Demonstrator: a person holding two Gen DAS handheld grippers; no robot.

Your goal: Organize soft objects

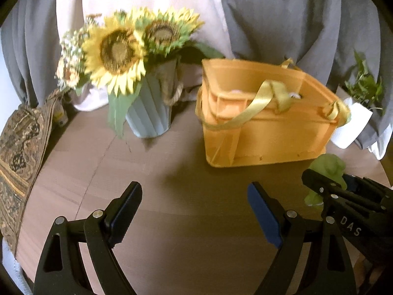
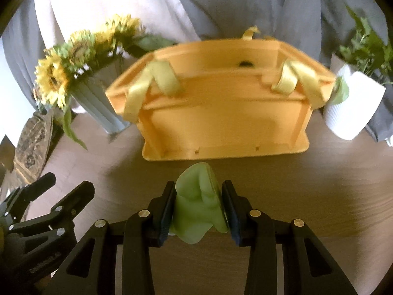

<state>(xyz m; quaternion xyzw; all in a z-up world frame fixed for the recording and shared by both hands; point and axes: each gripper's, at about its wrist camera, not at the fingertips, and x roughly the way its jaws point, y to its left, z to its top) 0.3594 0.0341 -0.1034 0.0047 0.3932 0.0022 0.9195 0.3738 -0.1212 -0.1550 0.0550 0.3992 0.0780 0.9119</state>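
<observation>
My right gripper (image 2: 199,196) is shut on a soft green toy (image 2: 196,206) and holds it in front of the orange basket (image 2: 221,120), which has yellow ribbon handles (image 2: 140,93). In the left wrist view the green toy (image 1: 326,167) shows at the right, held in the right gripper (image 1: 326,184), beside the basket (image 1: 265,127). My left gripper (image 1: 194,196) is open and empty above the brown table (image 1: 172,172), left of the basket. The left gripper also shows at the lower left of the right wrist view (image 2: 68,184).
A pale blue vase of sunflowers (image 1: 147,113) stands left of the basket. A white pot with a green plant (image 2: 353,108) stands to its right. A patterned cushion (image 1: 19,152) lies at the table's left edge. Grey and white curtains (image 1: 270,12) hang behind.
</observation>
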